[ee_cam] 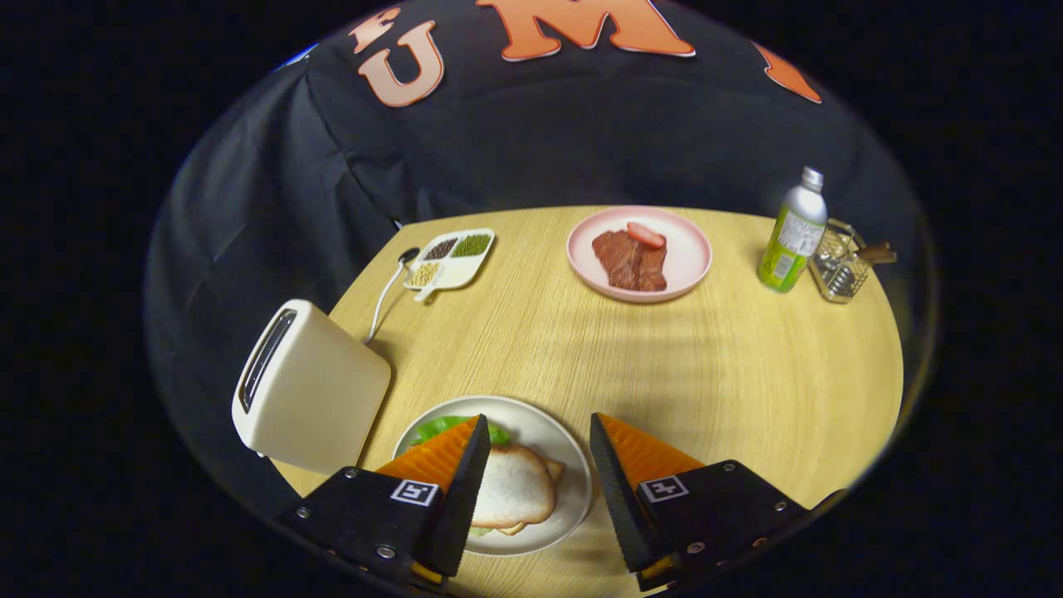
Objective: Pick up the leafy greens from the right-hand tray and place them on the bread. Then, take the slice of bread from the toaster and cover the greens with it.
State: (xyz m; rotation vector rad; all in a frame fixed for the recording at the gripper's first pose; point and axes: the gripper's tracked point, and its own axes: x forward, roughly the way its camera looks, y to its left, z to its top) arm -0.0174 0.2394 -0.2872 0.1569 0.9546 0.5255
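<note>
we see the top slice of bread (513, 486) lying over the leafy greens (440, 429) on the white plate (573, 465) at the lower middle of the frame, between our gripper (538, 440) fingers, which stand apart and hold nothing. the toaster (309, 386) sits at the lower left, the pink plate (689, 249) with meat (631, 259) at the upper middle, the bottle (793, 232) at the upper right.

Hidden and cut-off parts, lower centre and far right

The left finger (453, 465) covers much of the leafy greens (436, 428) and the left edge of the top bread slice (513, 490) on the white plate (573, 465); the lower bread is mostly buried. Whatever fills the toaster (307, 386) slot is too dark to tell. The wire holder (840, 264) at far right is blurred.
</note>
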